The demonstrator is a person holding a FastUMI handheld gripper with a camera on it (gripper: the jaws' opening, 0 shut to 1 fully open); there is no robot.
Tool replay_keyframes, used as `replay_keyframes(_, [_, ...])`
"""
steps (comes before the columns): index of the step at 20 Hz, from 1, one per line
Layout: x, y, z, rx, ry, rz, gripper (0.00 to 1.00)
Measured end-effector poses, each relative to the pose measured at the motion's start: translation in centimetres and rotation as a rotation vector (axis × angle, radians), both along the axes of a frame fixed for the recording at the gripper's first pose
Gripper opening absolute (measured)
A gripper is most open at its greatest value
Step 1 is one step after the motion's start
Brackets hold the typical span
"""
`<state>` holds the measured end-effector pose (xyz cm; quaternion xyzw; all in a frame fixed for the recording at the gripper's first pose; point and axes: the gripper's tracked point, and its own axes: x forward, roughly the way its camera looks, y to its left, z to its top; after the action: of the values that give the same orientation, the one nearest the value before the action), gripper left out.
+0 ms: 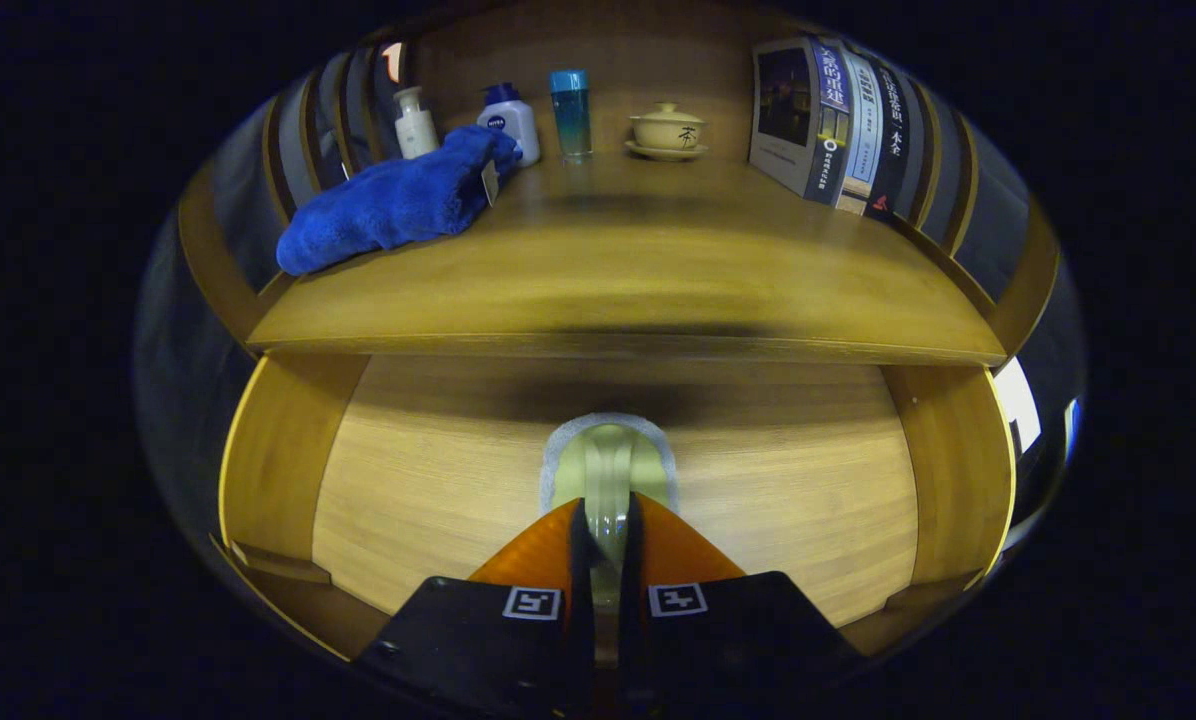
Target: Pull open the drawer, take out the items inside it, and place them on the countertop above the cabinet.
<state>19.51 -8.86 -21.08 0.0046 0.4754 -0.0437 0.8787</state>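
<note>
The wooden drawer stands pulled open below the countertop. A pale green item with a whitish rim is over the drawer's floor, near its back. My gripper is shut on the item's near end, with both fingers pressing on its narrow middle part. Whether the item rests on the floor or is lifted off it, I cannot tell. A blue towel lies bunched on the left of the countertop.
Along the back of the countertop stand a white pump bottle, a white bottle with a blue cap, a blue tumbler and a lidded tea bowl. Books stand upright at the right. The drawer's side walls rise on both sides.
</note>
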Motion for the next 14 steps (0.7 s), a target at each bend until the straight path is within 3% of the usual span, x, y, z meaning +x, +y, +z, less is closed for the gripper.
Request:
replay_keyframes(7, [-2.2,1.4,6.1,0.006,-0.088,0.052,0.18])
replay_keyframes(11, [-1.1,2.4,11.1,0.040,-0.188,0.033,0.18])
replay_keyframes(14, [1.3,1.5,14.8,-0.015,-0.254,0.026,0.18])
